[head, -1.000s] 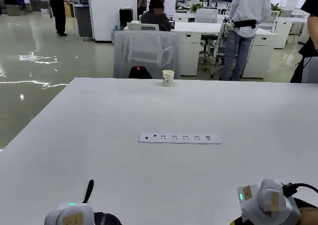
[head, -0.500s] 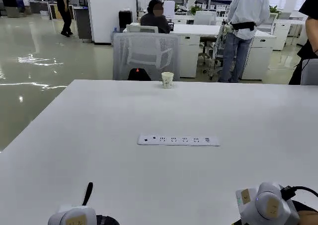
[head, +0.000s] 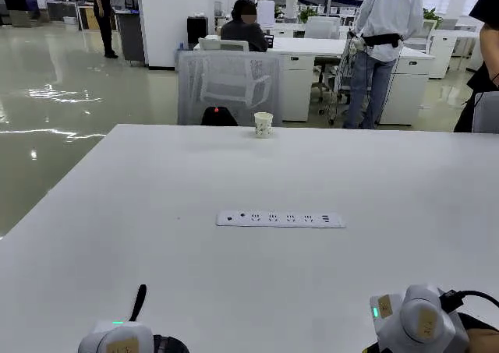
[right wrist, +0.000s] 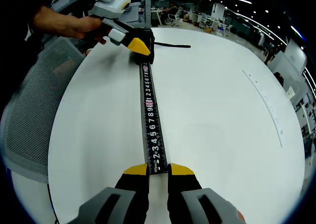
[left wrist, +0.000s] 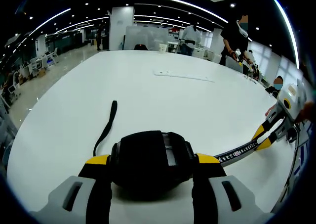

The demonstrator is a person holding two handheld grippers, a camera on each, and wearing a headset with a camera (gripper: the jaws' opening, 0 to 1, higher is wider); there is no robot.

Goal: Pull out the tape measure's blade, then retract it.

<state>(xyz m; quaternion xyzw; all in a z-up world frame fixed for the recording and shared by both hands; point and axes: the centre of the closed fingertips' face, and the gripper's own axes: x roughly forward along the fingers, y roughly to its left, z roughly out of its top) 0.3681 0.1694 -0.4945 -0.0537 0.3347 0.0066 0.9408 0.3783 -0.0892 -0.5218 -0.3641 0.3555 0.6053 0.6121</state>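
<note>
Jaws: left gripper (left wrist: 152,158) clamps tape measure (left wrist: 148,146), right gripper (right wrist: 158,169) pinches blade (right wrist: 149,110) stretched beside the table (right wrist: 217,95) edge.

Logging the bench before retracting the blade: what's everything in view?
tape measure: one, black, clamped, near edge of table
blade: one, dark with white numbers, stretched across table
strap: one, black, beside tape measure
power strip: one, white, mid-table
paper cup: one, pale, far edge
table: one, white
people: several, background
left gripper: yellow-tipped, shut on tape measure
right gripper: yellow-tipped, shut on blade
hand: one, holding left gripper
</note>
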